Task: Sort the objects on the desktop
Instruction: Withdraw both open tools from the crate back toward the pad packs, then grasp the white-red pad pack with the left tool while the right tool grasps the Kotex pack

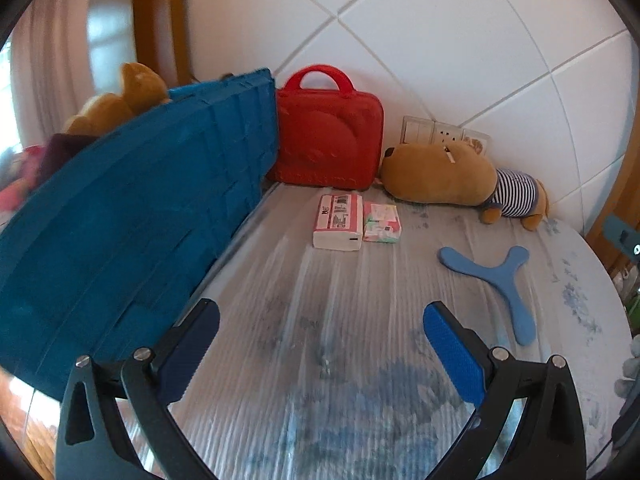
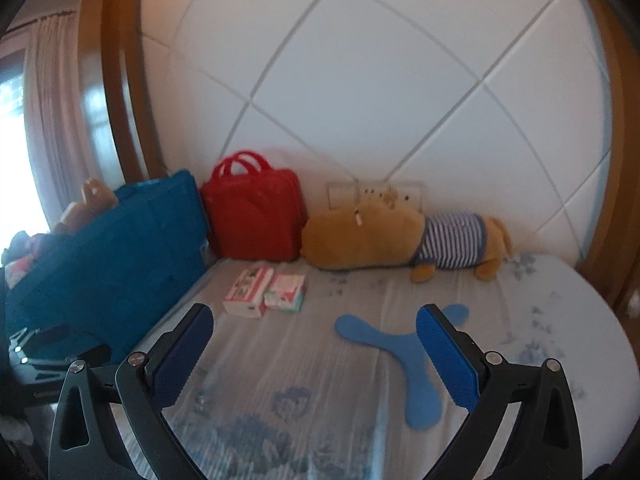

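Both tongs hang spread wide with nothing between their blue pads: left tongs over the bare middle of the surface, right tongs above its near part, one pad overlapping the boomerang in that view.

Biggest thing out there, the blue crate runs along the left edge, a brown plush toy poking up from inside it. Next, the red carry case stands upright against the white padded wall, right beside the crate's far corner. Just to its right lies the brown plush dog in a striped shirt, on its side along the wall.

Out on the right, well apart, the blue three-armed boomerang lies flat. Smallest now: the pink-and-white tissue pack and the little floral tissue pack, touching side by side in front of the case.
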`<state>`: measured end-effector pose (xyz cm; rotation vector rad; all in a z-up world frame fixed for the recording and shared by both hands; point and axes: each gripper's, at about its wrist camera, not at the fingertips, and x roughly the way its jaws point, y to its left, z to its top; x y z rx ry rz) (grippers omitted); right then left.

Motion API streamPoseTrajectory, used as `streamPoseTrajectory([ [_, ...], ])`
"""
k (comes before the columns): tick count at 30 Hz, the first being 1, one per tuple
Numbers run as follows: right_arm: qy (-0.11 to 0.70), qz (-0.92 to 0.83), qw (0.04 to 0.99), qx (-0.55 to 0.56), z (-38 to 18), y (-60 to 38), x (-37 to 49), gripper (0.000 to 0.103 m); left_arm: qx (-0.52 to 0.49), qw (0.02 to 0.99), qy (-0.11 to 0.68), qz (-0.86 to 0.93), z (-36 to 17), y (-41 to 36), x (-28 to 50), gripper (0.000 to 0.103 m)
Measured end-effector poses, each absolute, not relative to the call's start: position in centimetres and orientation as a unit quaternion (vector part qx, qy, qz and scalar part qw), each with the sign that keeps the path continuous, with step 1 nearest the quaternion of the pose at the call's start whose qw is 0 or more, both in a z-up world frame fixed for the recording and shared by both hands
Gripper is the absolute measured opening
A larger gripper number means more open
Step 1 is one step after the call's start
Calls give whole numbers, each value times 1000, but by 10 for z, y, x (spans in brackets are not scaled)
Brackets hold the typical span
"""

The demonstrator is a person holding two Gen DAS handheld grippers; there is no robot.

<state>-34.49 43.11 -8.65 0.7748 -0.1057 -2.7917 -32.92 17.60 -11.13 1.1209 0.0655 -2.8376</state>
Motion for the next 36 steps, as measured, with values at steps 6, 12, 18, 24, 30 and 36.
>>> streamPoseTrajectory([
  [6,-42,-951,90,294,-116,400,-405,103,386,5,1,-923,-146,156,-412,103],
  [12,-37,-936,82,340,-159,353,-477,103,422,-19,-5,-906,-197,147,-498,103],
  [18,-28,-929,58,365,-206,326,-543,103,444,-46,-2,-895,-253,160,-571,103],
  [24,-28,-920,46,389,-246,341,-587,103,469,-46,-24,-882,-312,182,-618,103],
  [30,-31,-910,86,405,-264,318,-617,103,451,-7,-6,-892,-320,147,-631,93],
  [36,-12,-897,117,425,-286,278,-650,103,444,-12,-20,-896,-320,134,-630,94],
])
